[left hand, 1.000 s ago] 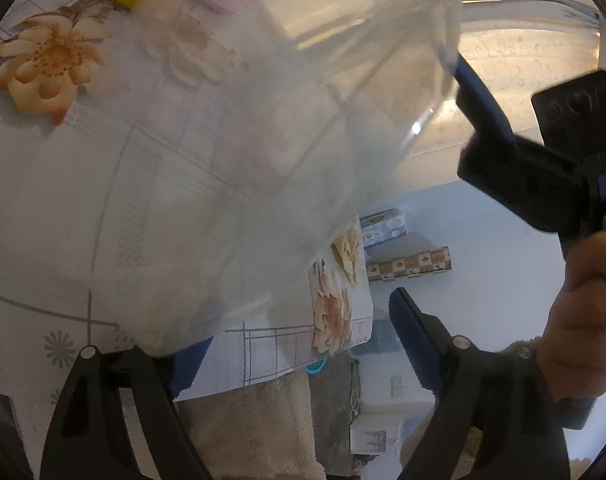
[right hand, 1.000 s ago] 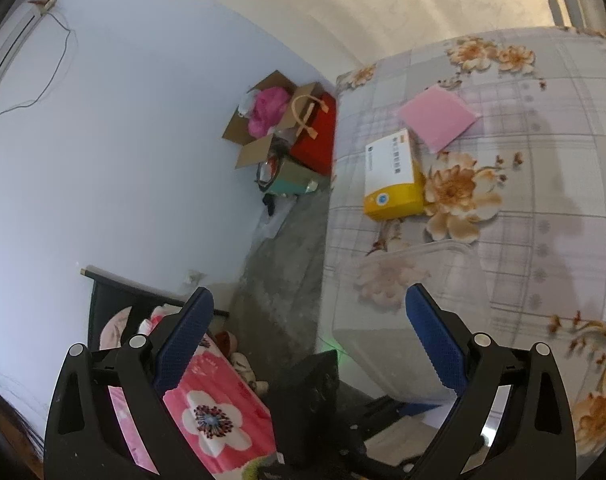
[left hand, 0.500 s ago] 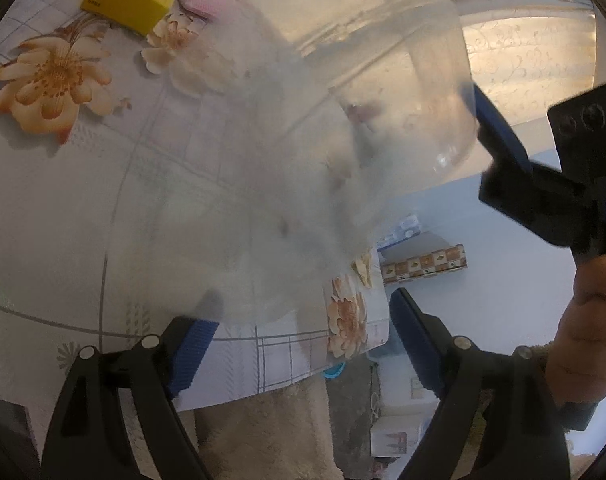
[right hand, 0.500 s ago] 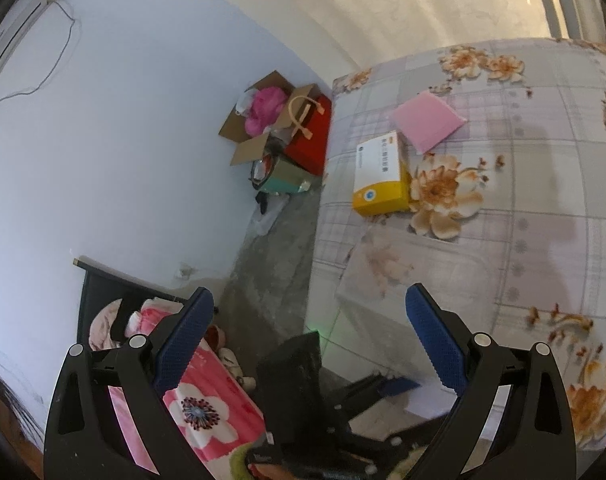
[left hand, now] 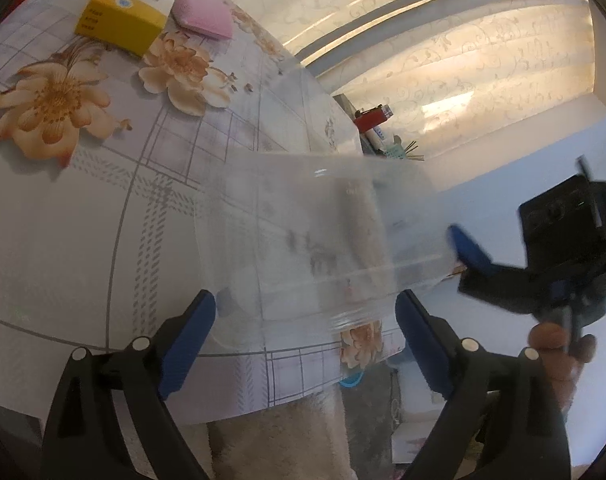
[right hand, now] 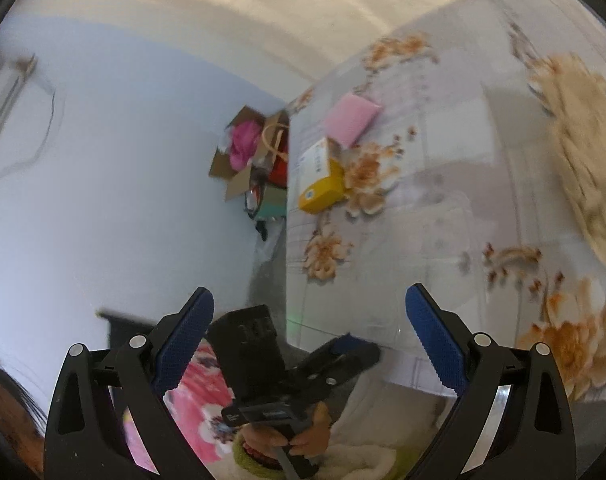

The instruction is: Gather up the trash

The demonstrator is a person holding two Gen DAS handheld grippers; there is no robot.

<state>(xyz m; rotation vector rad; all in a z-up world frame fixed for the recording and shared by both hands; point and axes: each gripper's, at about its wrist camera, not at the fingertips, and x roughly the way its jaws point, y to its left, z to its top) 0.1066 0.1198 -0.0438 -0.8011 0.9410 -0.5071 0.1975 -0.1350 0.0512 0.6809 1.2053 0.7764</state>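
L gripper (left hand: 303, 320): jaws spread wide, nothing pinched. Clear tub (left hand: 315, 240) sits just ahead of the tips, on the table (left hand: 83, 220) near its edge; tub base lies between the two blue pads (left hand: 187, 336) in view, but can't tell if either pad touches it. Tub is see-through and blurred, rim hard to trace; contents not readable.

R gripper (right hand: 309, 336): jaws wide apart, empty. In the L view it shows at 3 o'clock, one blue tip (left hand: 467, 248) right at the tub's right end; contact unclear owing to blur. R hand (left hand: 559, 344) partly cut off behind the L finger.

R view: tub (right hand: 435, 264) faint, approx 3 o'clock of centre, barely separable from the cloth pattern. L gripper body (right hand: 287, 364) seen at 6 o'clock, tip at the table edge. L hand (right hand: 287, 440) under it, partly cut off.

Yellow box (left hand: 121, 22) at 11 o'clock in L view, pink pad (left hand: 201, 14) just beside it, far side of table, well apart from tub. Beige cloth (right hand: 583, 152) at 3 o'clock in R view, blurred.

Table: floral/grid oilcloth. Curtain (left hand: 463, 60) w/ backlight at 1 o'clock. Pale blue wall (right hand: 123, 140); cardboard box (right hand: 239, 160) w/ pink stuff on floor by table.
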